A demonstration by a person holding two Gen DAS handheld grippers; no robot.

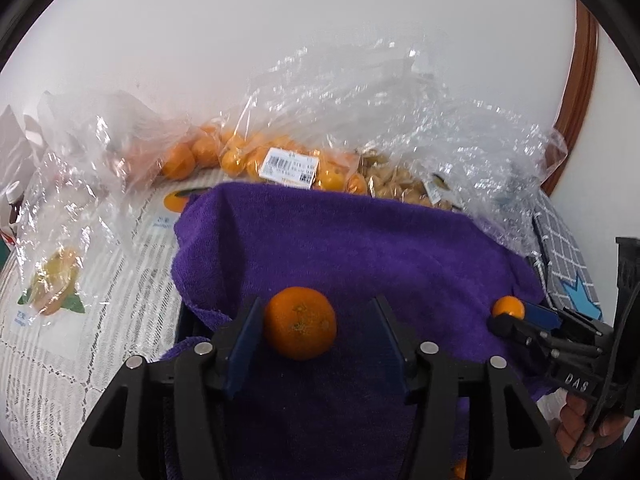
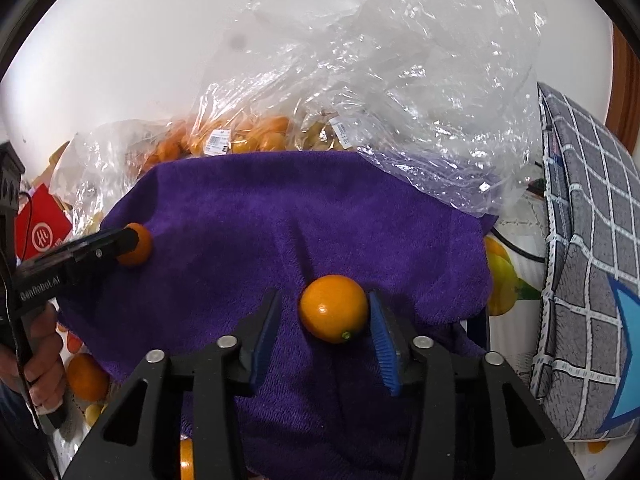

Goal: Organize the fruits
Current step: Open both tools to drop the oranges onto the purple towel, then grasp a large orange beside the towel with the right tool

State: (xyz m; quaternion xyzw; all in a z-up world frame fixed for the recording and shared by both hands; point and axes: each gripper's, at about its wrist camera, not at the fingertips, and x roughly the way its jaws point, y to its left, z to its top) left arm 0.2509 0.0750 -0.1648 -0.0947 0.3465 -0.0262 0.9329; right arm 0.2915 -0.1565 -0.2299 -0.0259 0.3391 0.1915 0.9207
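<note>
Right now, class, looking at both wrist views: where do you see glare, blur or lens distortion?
Left wrist view: glare streaks the plastic bags, which look smeared; a dark fisheye rim frames the picture; the tangerine is fairly sharp. Right wrist view: the bag glints, the kumquat carries a highlight, and the checked cushion bows outward.

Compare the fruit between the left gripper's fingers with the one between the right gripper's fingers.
The left fruit has dull, dimpled, blemished skin; the right fruit is smooth, glossy, with a green stem end. The left fruit touches its left finger, the right fruit its right finger. Both are orange, over the purple towel.
</note>
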